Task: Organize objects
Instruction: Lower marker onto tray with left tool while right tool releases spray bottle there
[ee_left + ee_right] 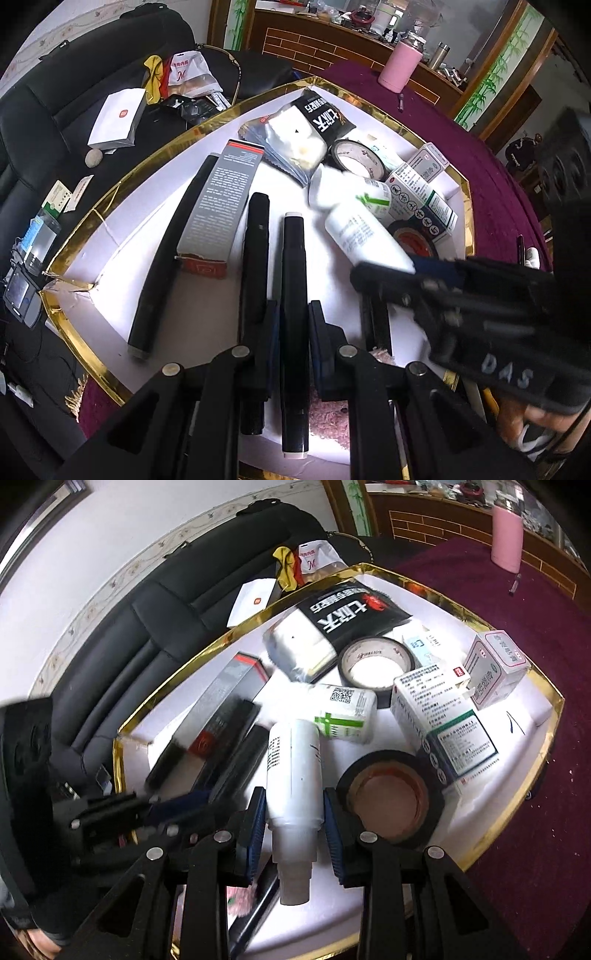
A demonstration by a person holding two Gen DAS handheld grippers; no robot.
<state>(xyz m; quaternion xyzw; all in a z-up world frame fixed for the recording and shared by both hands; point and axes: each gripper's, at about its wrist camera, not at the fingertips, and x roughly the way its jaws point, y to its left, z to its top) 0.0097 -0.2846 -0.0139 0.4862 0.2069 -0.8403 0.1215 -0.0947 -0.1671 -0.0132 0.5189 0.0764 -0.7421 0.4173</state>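
My left gripper [294, 314] is shut on a slim black tube with white ends [293, 254], which lies lengthwise in the white gold-rimmed tray [122, 206]. My right gripper [294, 805] is shut on a white bottle [291, 753], its blue pads pressing on the bottle's lower body, neck toward the camera. In the left wrist view the same white bottle [365, 236] slants over the tray's right side with the right gripper [399, 273] behind it. The left gripper [166, 808] shows blurred at the left of the right wrist view.
The tray also holds a grey carton [218, 206], two more black tubes [255, 266], two tape rolls [391, 801], medicine boxes [443, 723], a green-cross jar [343, 712] and a black packet [325, 114]. A pink flask [400, 62] stands on the maroon cloth. A black sofa [155, 627] with clutter lies left.
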